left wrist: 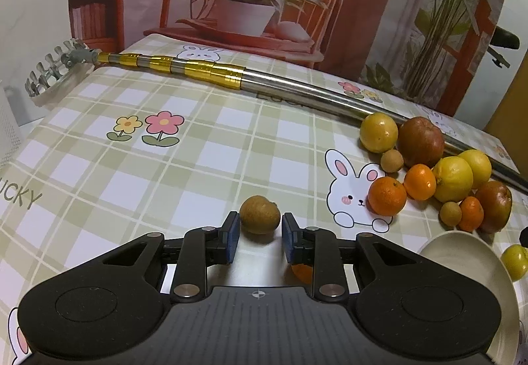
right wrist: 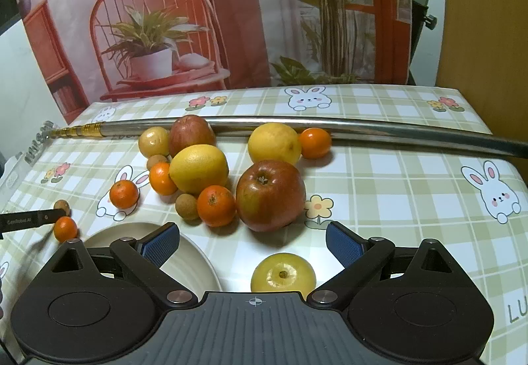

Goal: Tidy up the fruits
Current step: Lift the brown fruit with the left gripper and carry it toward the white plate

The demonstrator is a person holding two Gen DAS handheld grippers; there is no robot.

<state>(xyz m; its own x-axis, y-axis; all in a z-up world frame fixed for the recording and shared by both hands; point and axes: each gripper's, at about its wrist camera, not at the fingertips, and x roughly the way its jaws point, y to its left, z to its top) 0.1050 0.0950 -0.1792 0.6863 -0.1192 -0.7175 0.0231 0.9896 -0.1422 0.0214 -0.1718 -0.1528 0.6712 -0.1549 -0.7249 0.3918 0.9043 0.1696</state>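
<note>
The left gripper point(left wrist: 257, 234) has its jaws released, a small brown fruit point(left wrist: 259, 215) resting on the surface between their tips, untouched. Right of those jaws lies the fruit pile point(left wrist: 429, 167). The right gripper point(right wrist: 252, 244) is spread wide, a yellow fruit point(right wrist: 283, 272) between its jaws, the plate point(right wrist: 194, 262) under the left one.

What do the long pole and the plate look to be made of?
Pole: apparently polished metal, a mirror-like silver tube with shiny gold bands at its telescoping end. Plate: cream, smooth, softly glossy; ceramic or melamine, cannot tell which.
</note>
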